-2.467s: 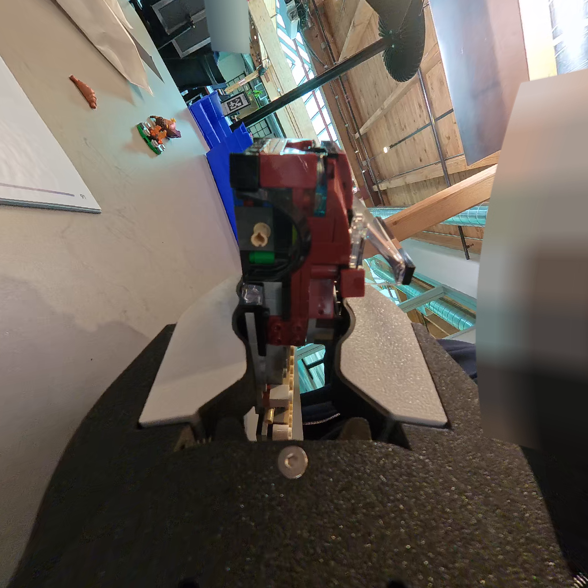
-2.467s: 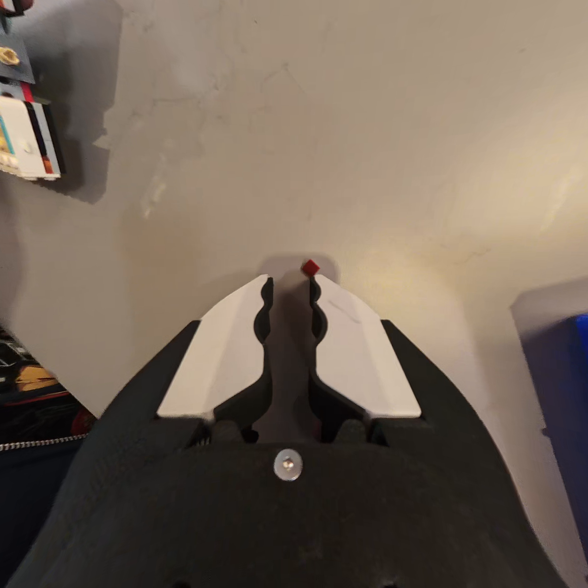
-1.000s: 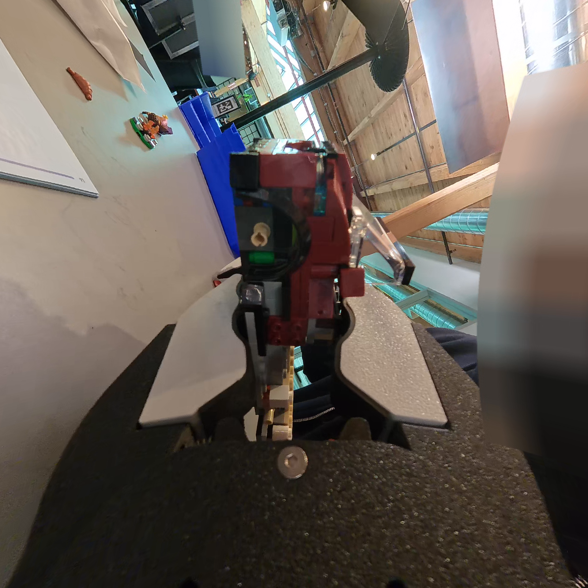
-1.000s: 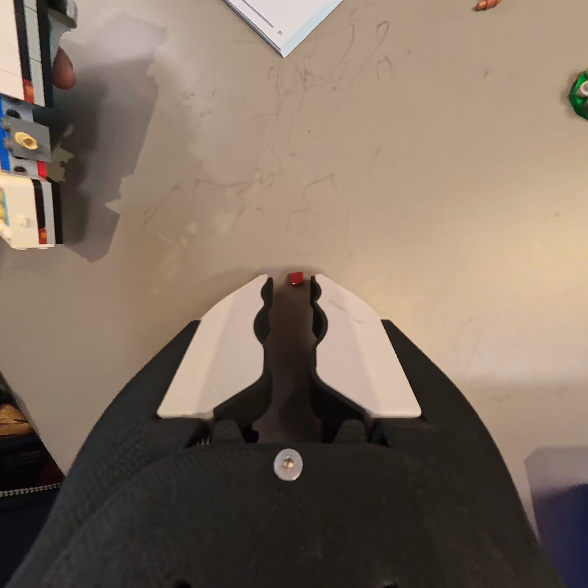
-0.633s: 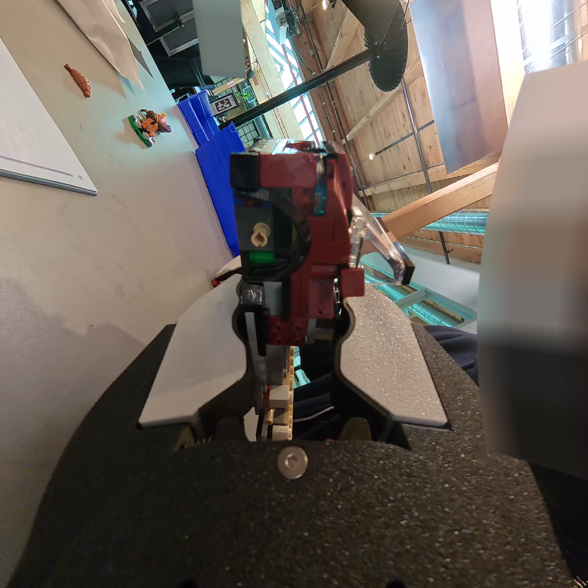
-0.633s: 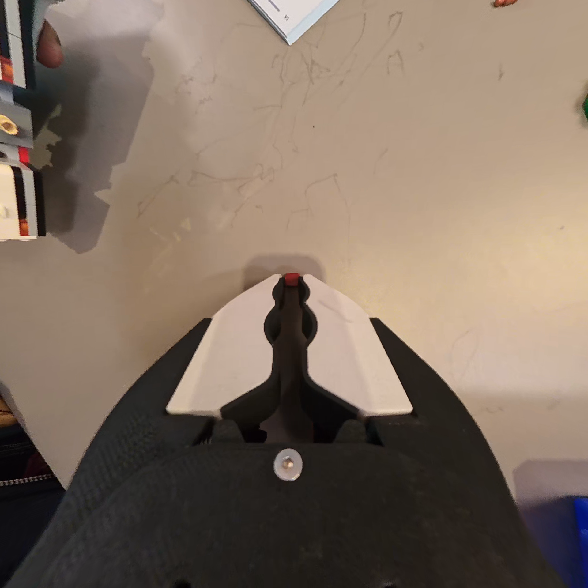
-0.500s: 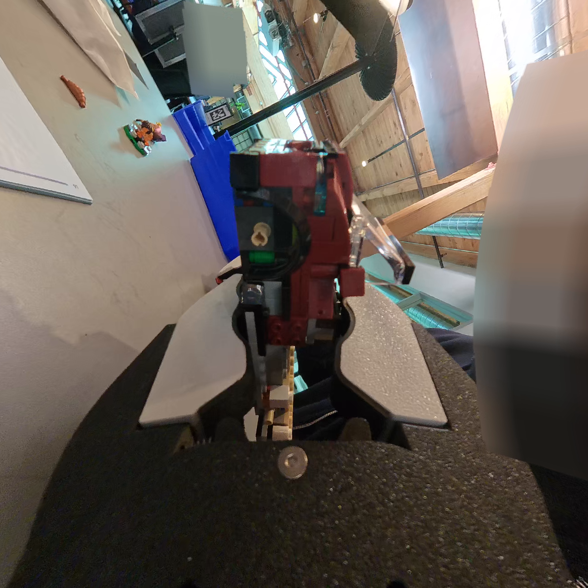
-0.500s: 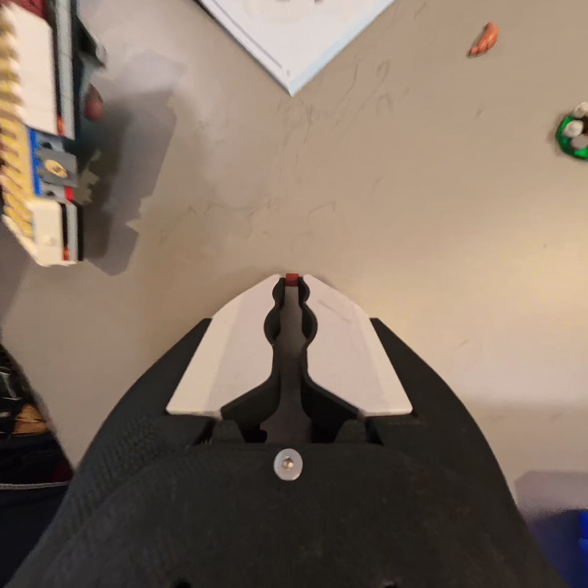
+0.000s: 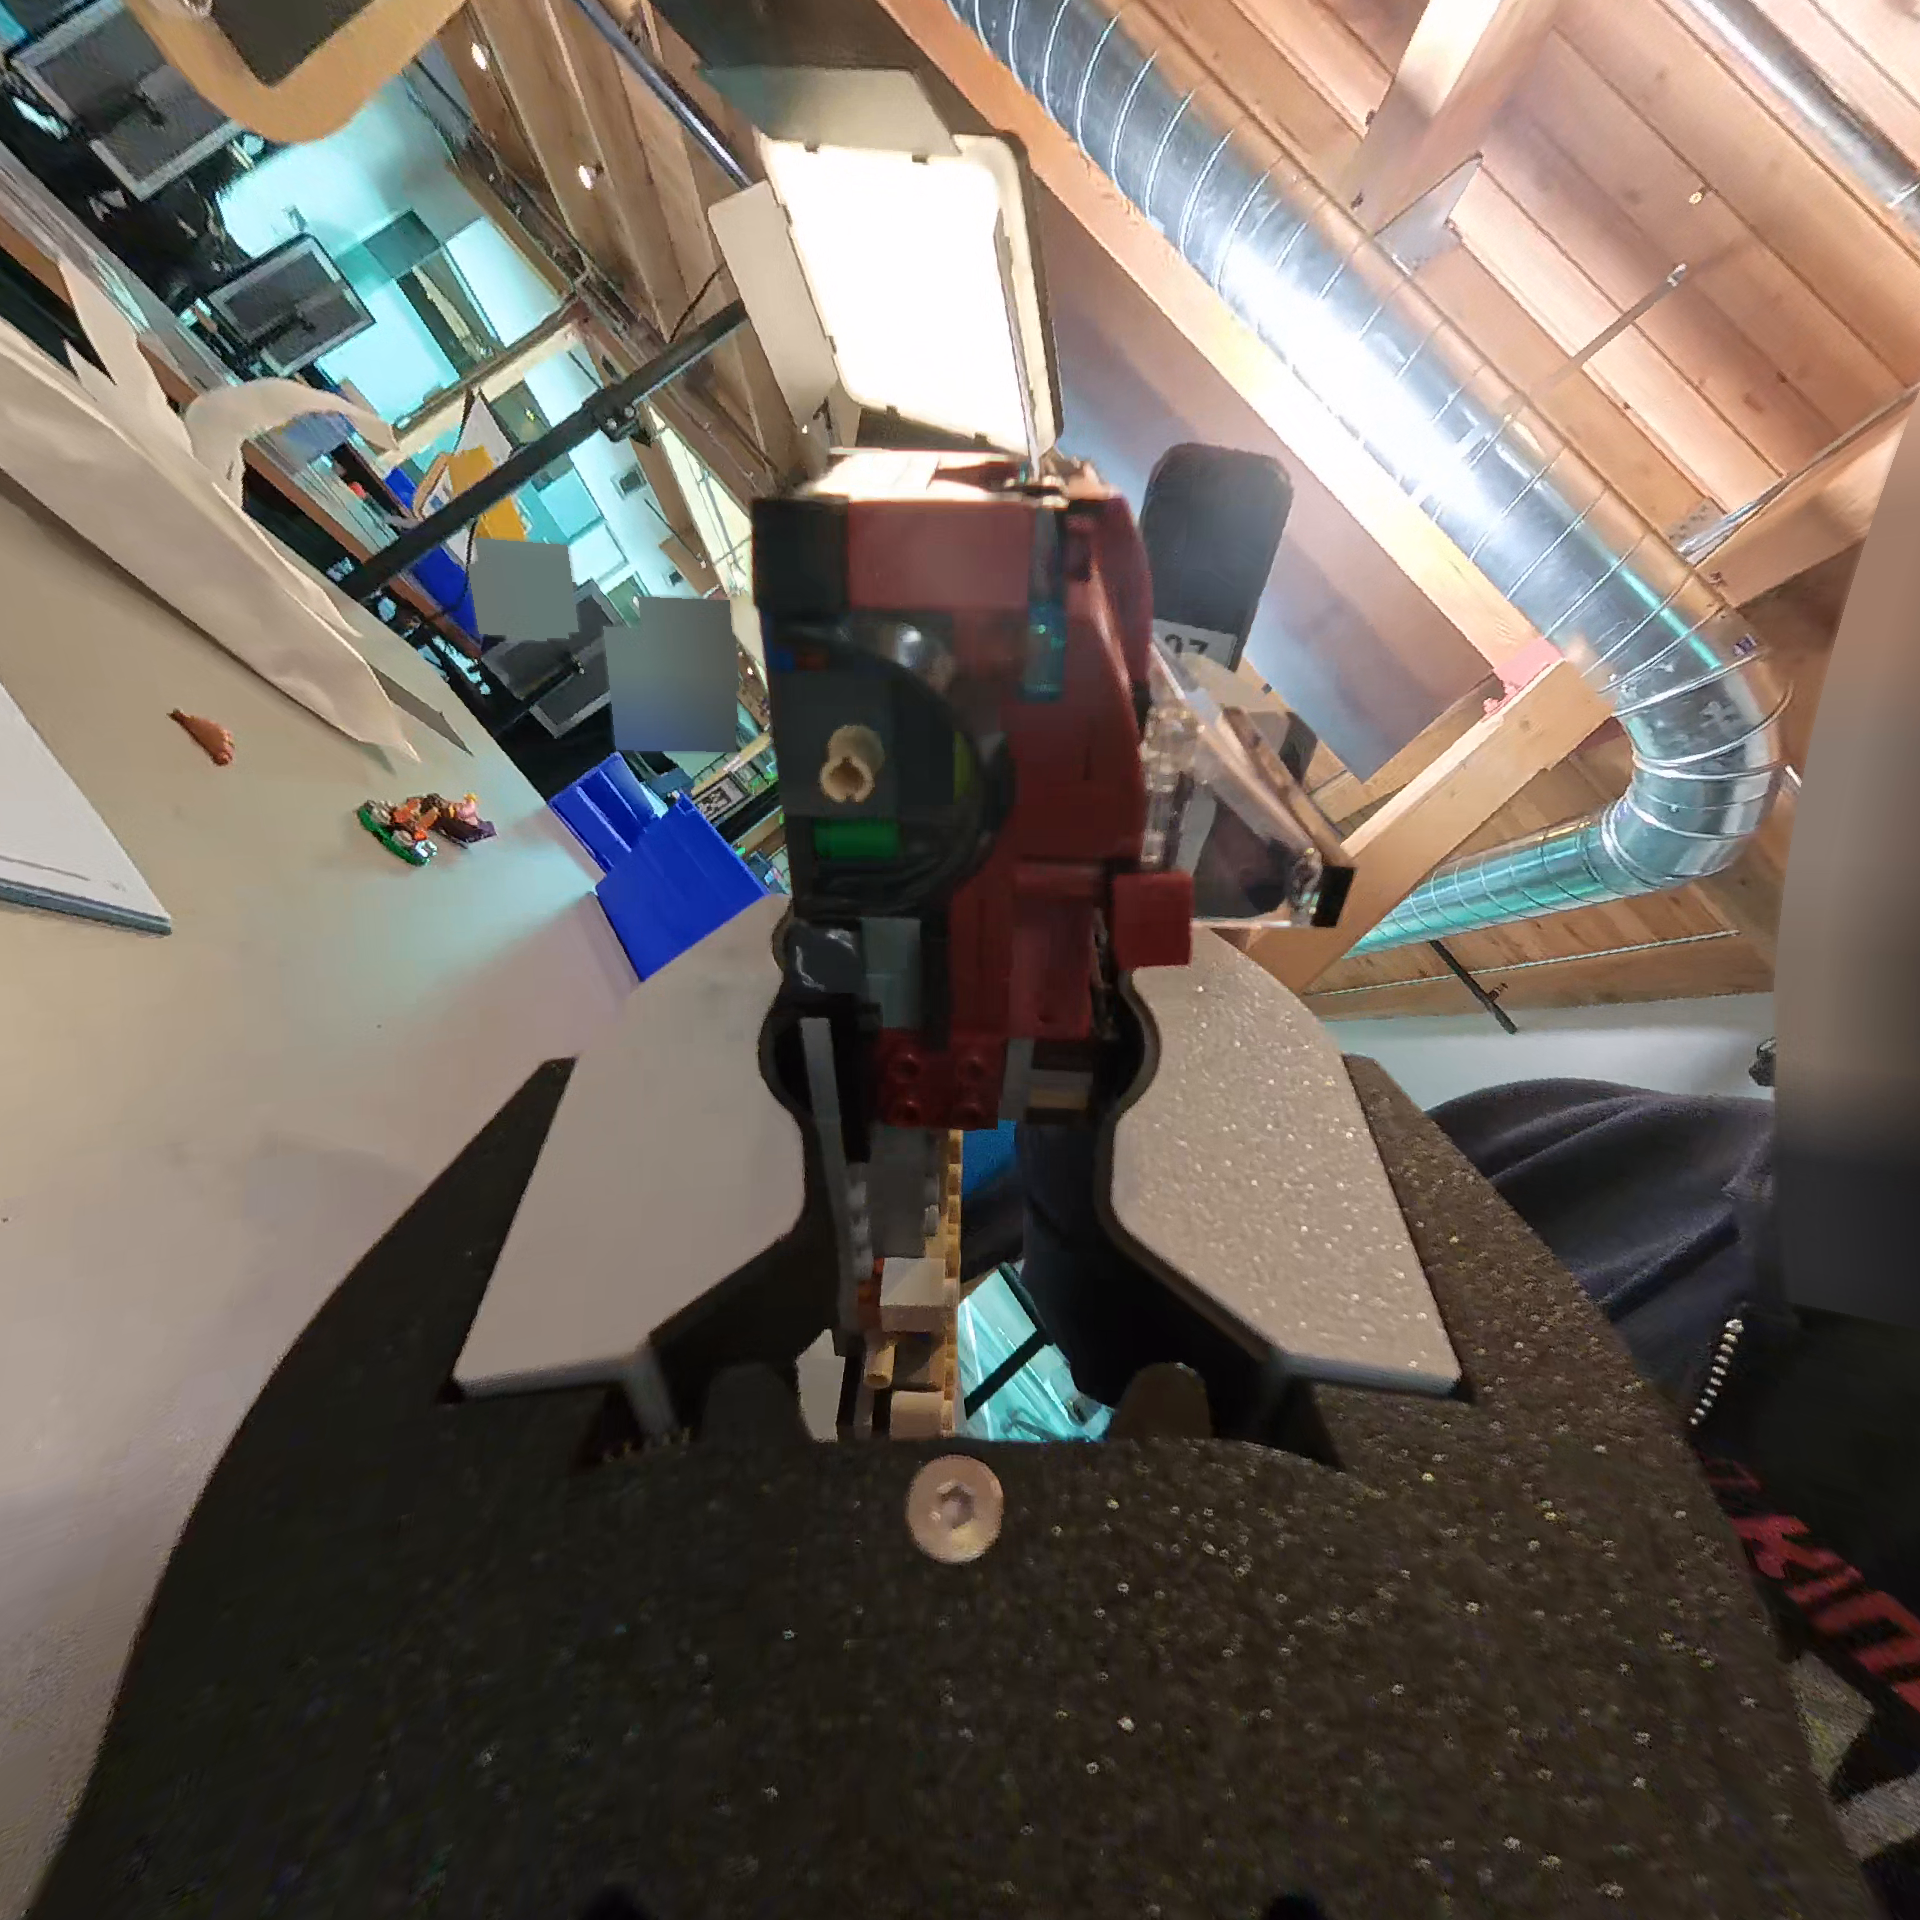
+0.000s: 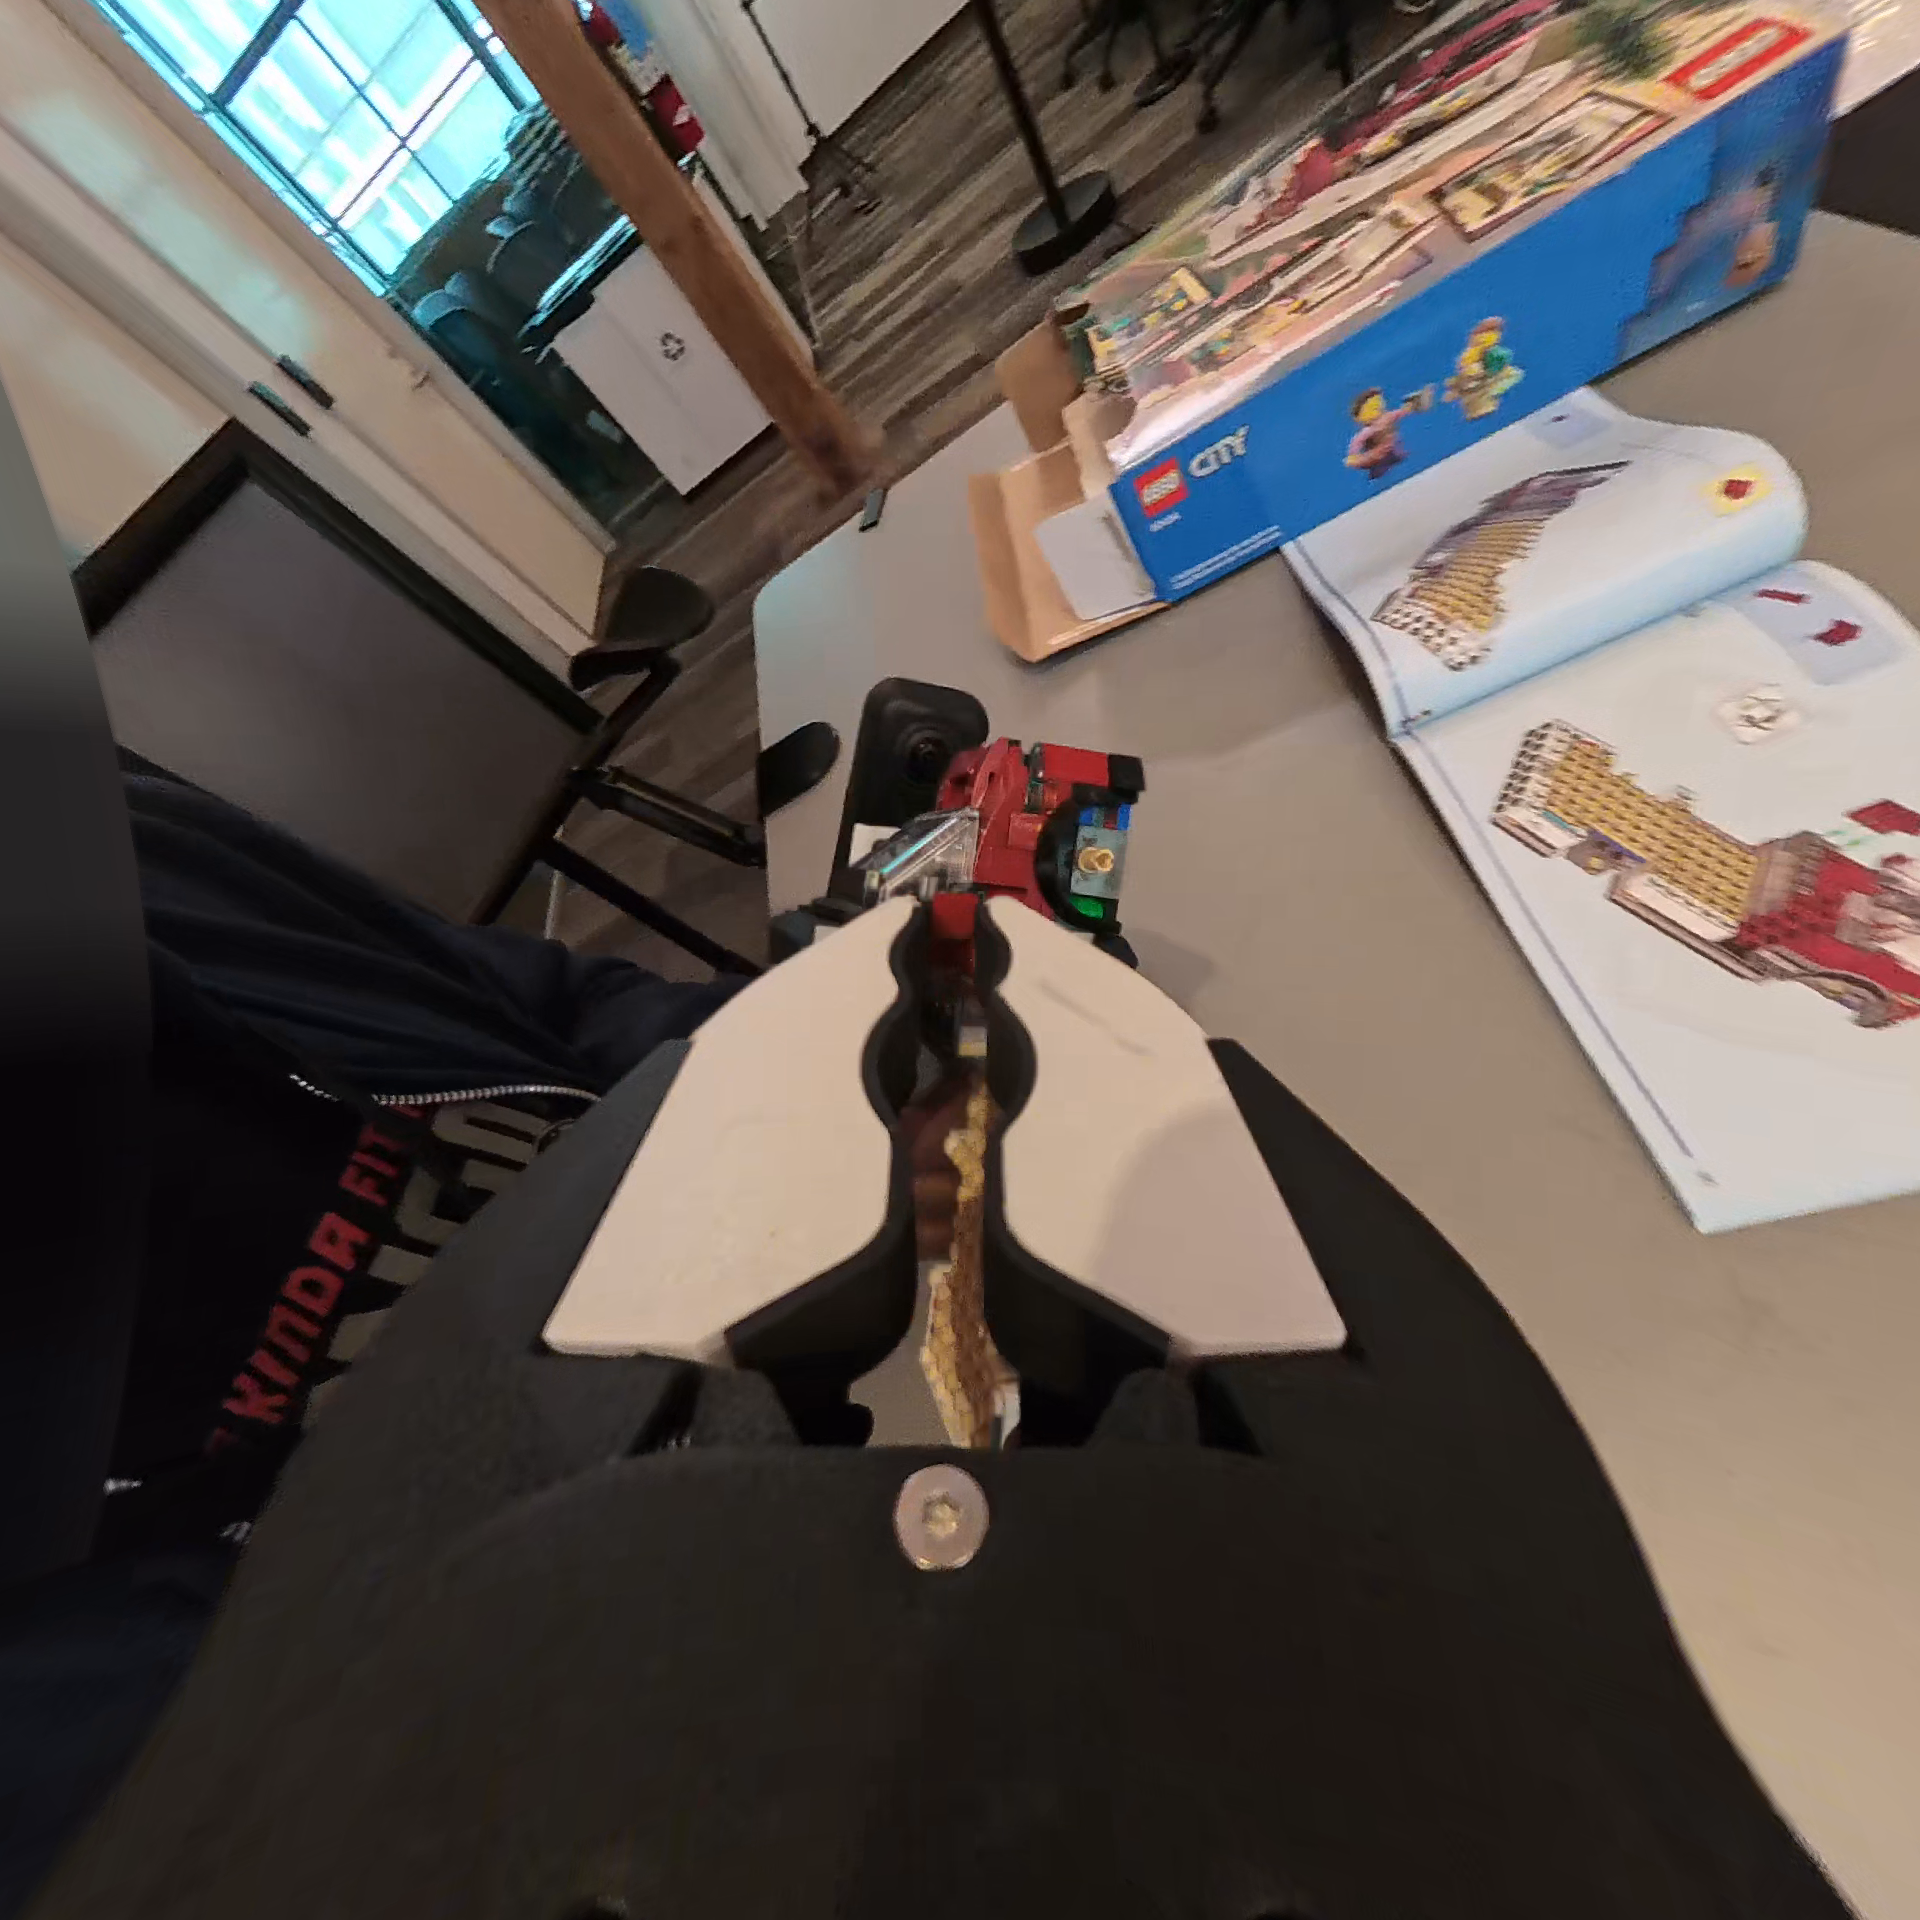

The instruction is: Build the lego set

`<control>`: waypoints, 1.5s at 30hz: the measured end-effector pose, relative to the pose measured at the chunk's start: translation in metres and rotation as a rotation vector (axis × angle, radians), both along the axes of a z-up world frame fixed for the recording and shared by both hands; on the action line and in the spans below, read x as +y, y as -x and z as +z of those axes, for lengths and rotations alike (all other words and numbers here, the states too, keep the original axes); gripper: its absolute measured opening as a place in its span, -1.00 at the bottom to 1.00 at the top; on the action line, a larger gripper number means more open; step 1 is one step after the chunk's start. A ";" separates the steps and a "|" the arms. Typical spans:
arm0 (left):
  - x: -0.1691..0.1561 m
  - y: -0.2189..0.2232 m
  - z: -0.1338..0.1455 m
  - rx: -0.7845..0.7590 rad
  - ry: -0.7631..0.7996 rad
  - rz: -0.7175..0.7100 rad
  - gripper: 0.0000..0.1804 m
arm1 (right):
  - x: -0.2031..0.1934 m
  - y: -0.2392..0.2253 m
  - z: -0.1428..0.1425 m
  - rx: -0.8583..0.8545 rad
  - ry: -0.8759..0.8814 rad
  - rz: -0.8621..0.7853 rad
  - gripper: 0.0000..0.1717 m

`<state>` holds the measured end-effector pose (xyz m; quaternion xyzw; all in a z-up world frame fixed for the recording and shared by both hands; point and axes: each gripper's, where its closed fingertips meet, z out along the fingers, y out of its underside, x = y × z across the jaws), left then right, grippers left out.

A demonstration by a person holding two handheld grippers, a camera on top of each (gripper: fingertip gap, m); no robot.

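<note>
Dark red, black and grey toy-brick vehicle model (image 9: 956, 790) with a clear windscreen piece fills centre frame in the left wrist view, raised off the grey tabletop (image 9: 260, 1039). Left gripper (image 9: 951, 971) clamped on it: both pale fingers (image 9: 686, 1122) press the model's lower flanks, tan studded plates running down between them toward the frame bottom. In the right wrist view the same model (image 10: 1029, 831) sits just above centre, near the table's left edge. Right gripper (image 10: 951, 920) has its tips drawn nearly together, pinching a small dark red brick (image 10: 951, 923) at the very tips; that brick lies right against the model's near side under the windscreen, contact or seating cannot be told. A black camera body shows behind the model. Outward: blue storage bins (image 9: 665, 862) left of centre in the left view, a small green-based minifigure cluster (image 9: 421, 821) and a brown scrap (image 9: 208, 736) farther left. Right view: open instruction booklet (image 10: 1662, 810) at right, blue printed set box (image 10: 1455, 312) upper right. Person's dark zipped jacket (image 10: 312, 1091) at lower left.
</note>
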<state>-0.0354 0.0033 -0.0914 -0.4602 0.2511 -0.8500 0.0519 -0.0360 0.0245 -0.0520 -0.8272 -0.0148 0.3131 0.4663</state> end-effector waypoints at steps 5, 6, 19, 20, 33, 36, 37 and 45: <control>0.008 0.013 0.006 -0.061 0.027 0.039 -0.39 | 0.012 0.015 0.004 0.082 0.003 0.005 -0.91; 0.009 0.014 0.004 -0.056 0.030 0.047 -0.39 | 0.014 0.018 0.005 0.095 0.000 0.010 -0.91; 0.012 0.025 0.012 -0.105 0.033 0.060 -0.39 | 0.021 0.038 0.002 0.114 0.019 0.041 -0.91; 0.013 0.025 0.013 -0.109 0.038 0.059 -0.39 | 0.021 0.041 0.000 0.113 0.025 0.047 -0.91; 0.006 0.028 0.015 -0.121 -0.030 0.058 -0.39 | 0.014 0.046 0.001 0.133 0.011 0.106 -0.92; 0.003 0.029 0.016 -0.126 -0.043 0.041 -0.39 | 0.011 0.047 0.002 0.136 0.008 0.129 -0.91; 0.002 0.029 0.016 -0.127 -0.046 0.033 -0.39 | 0.010 0.047 0.002 0.139 0.009 0.137 -0.91; -0.010 0.030 0.016 -0.122 -0.091 -0.043 -0.39 | 0.000 0.048 0.002 0.151 0.055 0.196 -0.91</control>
